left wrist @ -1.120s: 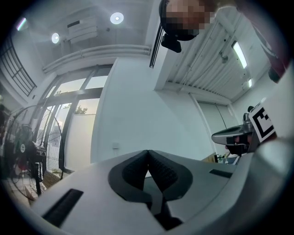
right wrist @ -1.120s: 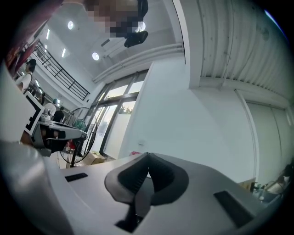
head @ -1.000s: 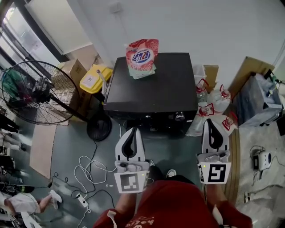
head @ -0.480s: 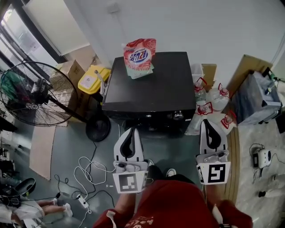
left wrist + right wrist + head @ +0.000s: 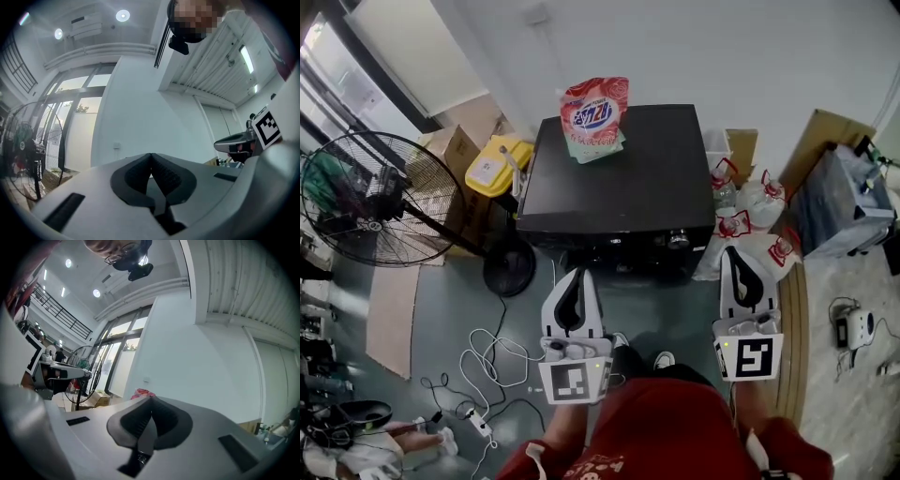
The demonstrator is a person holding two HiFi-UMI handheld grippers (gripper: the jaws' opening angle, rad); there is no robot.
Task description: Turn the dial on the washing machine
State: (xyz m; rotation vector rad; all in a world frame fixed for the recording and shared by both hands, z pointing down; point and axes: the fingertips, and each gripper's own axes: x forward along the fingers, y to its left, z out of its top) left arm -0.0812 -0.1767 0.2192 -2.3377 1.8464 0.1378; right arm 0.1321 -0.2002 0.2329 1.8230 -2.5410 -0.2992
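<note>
on the grey floor (image 5: 459, 300) against a white wall stands a black, box-shaped washing machine (image 5: 619, 178), seen steeply from above in the head view. its small round silver dial (image 5: 678, 240) sits on the dark front panel, toward the right end of that panel. a red and white detergent pouch (image 5: 595, 117) stands upright on the back left part of the machine's flat top surface.

the right gripper (image 5: 734, 251), white with black pads, is held in front of the machine with its tip pointing toward the wall. the dial lies up and to the left of that tip in the head view, near it but apart from it. the right gripper view shows the two jaws pressed together with nothing between them (image 5: 151, 398), and the pouch (image 5: 140, 393) peeks just over their tip.

the left gripper (image 5: 574, 275), of the same make, is held before the machine's front near its left half, so the dial lies up and well to the right of it. its jaws are likewise closed on each other and empty (image 5: 151, 154).

a black pedestal fan (image 5: 380, 197) stands to the machine's left, and white plastic bags with red handles (image 5: 750, 211) are heaped at its right side.
</note>
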